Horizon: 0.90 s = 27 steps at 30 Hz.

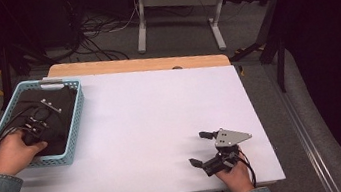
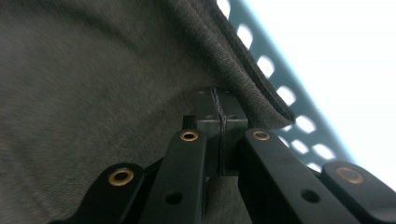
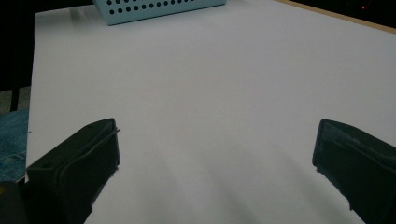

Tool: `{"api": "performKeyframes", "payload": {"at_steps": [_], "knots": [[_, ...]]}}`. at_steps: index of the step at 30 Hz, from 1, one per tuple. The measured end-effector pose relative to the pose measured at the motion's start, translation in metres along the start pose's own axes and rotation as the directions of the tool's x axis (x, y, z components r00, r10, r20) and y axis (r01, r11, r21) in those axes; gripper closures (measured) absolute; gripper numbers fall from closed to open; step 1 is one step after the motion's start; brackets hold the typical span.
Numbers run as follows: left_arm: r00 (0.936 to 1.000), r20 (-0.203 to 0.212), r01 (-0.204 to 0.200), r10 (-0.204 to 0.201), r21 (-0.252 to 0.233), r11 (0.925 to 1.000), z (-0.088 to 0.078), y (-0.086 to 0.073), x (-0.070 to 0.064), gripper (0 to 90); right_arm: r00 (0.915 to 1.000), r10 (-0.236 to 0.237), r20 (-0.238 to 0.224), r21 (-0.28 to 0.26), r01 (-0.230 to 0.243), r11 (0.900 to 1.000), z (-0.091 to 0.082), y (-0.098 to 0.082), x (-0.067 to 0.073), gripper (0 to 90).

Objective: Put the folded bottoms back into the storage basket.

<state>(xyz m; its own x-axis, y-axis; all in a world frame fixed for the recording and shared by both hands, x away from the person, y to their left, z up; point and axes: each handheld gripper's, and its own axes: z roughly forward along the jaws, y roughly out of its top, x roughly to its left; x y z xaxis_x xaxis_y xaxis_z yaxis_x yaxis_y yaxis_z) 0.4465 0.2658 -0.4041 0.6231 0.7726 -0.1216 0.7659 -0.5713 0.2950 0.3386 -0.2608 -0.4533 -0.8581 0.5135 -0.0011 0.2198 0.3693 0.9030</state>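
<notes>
A light blue perforated basket stands at the table's left edge with a dark grey cloth inside it. My left gripper reaches down into the basket, onto the cloth. In the left gripper view its jaws are shut, pads together, their tips against the cloth, just beside a folded hem; I cannot tell whether any fabric is caught between them. The basket wall runs past on the right. My right gripper rests on the white table near the front right edge, open and empty.
The white table top has a wooden strip along its far edge. Beyond it, a desk frame and cables lie on the floor. The basket shows far off in the right gripper view.
</notes>
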Motion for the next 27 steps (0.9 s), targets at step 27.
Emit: {"api": "performKeyframes", "payload": {"at_steps": [27], "knots": [[0.9734, -0.12, 0.132, -0.195, -0.404, 0.9052, -0.034, 0.06, 0.025, 89.6, 1.0, -0.002, -0.003, -0.004, 0.002, 1.0, -0.001, 0.0, 0.0, 1.3]]}}
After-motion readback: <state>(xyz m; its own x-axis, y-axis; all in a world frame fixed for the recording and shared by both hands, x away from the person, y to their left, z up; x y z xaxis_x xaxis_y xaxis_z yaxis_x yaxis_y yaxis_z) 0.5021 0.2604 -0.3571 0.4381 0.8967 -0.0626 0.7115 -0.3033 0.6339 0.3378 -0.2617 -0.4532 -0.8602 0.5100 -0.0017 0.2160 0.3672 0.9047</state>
